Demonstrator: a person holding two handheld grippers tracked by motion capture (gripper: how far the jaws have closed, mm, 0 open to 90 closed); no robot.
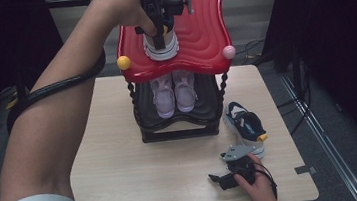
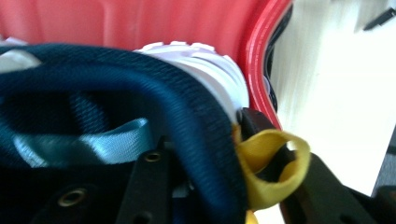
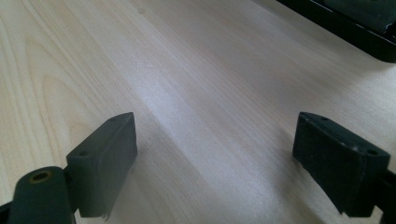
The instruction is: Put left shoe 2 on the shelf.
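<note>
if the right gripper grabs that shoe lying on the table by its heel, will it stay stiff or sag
The shoe looks like soft navy mesh, so its collar would probably squash. Its thick white sole should keep the length fairly stiff. It seems light, so the open right gripper could likely lift it, perhaps toe drooping.

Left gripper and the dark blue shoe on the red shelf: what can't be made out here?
- High view: the hand and left gripper cover most of the dark blue shoe.
- Left gripper view: the shoe is blurred; pad contact hidden by its collar and the yellow loop.
</note>
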